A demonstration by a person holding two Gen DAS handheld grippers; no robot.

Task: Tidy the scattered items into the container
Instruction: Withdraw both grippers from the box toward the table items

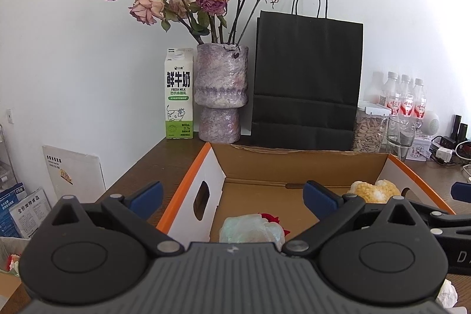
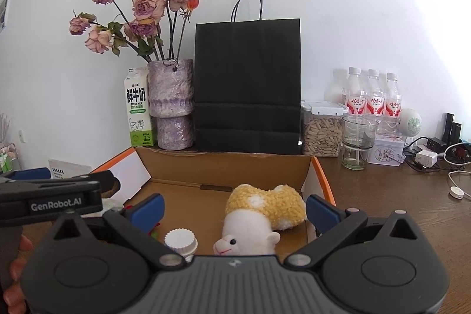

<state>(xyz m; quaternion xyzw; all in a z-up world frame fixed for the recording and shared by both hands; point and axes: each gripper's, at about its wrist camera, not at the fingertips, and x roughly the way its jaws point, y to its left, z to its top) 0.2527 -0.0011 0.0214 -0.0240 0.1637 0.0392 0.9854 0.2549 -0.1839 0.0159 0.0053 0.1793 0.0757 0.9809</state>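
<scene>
An open cardboard box [image 1: 294,164] with orange rims stands on the brown table; it also shows in the right wrist view [image 2: 223,164]. Inside lie a yellow-and-white plush lamb [image 2: 259,214], a white screw-cap bottle [image 2: 180,240], a pale green crumpled packet [image 1: 250,228] and a red item [image 1: 270,217]. The lamb also shows in the left wrist view [image 1: 374,190]. My left gripper [image 1: 232,197] is open and empty above the box's left side. My right gripper [image 2: 234,209] is open and empty over the lamb.
Against the wall stand a milk carton [image 1: 179,93], a vase of dried roses [image 1: 219,96], a black paper bag [image 1: 306,84], a seed jar [image 2: 322,131], a glass [image 2: 357,143] and several drink bottles [image 2: 374,96]. Chargers and cables [image 2: 435,158] lie at the right.
</scene>
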